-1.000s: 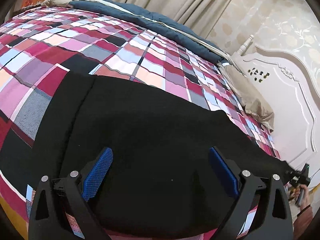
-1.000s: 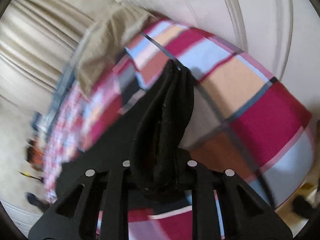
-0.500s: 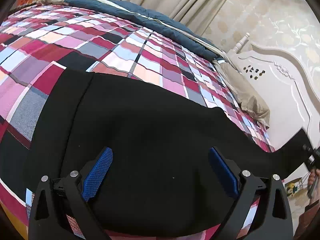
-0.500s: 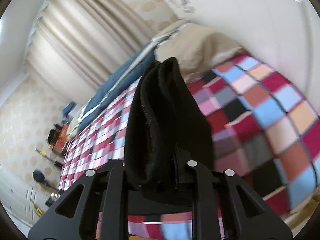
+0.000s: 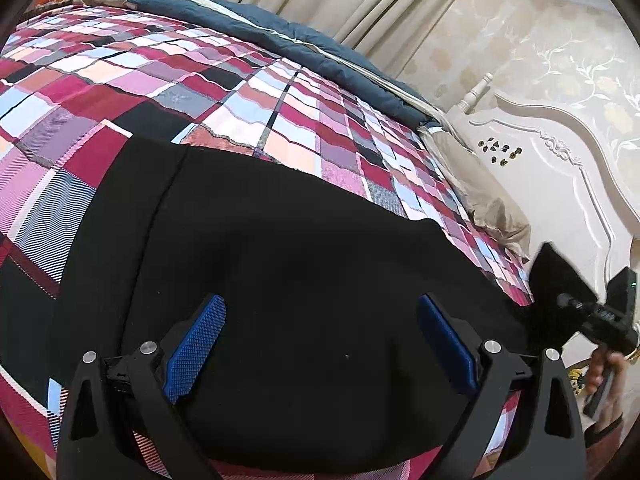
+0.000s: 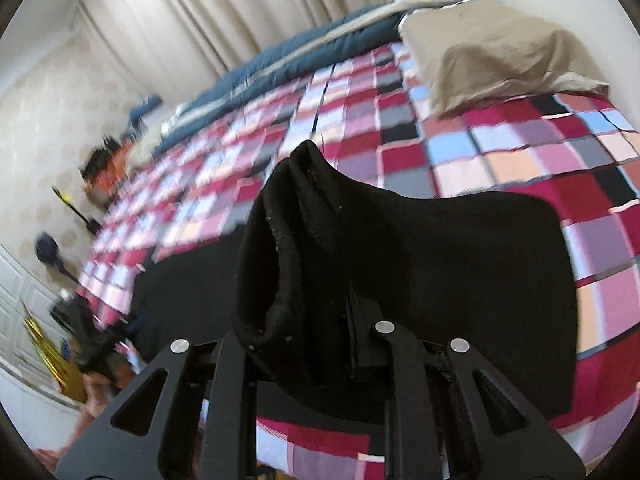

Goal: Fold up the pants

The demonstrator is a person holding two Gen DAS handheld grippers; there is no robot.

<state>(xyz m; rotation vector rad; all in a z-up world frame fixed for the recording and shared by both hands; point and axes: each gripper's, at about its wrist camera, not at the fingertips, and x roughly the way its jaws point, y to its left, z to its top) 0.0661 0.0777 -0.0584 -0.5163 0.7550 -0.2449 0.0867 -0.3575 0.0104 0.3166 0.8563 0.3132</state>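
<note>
Down along my left gripper (image 5: 320, 344), the blue-padded fingers (image 5: 196, 348) stand wide apart and hold nothing, poised low over the black fabric pants (image 5: 280, 272) that lie spread flat across the pink, red and blue checked bedspread (image 5: 224, 92), probably ready to pin or steady the cloth. Along my right gripper (image 6: 316, 320), the fingers are clamped on a bunched end of those pants, lifted clear of the bed, I judge so as to carry it over for the fold.
</note>
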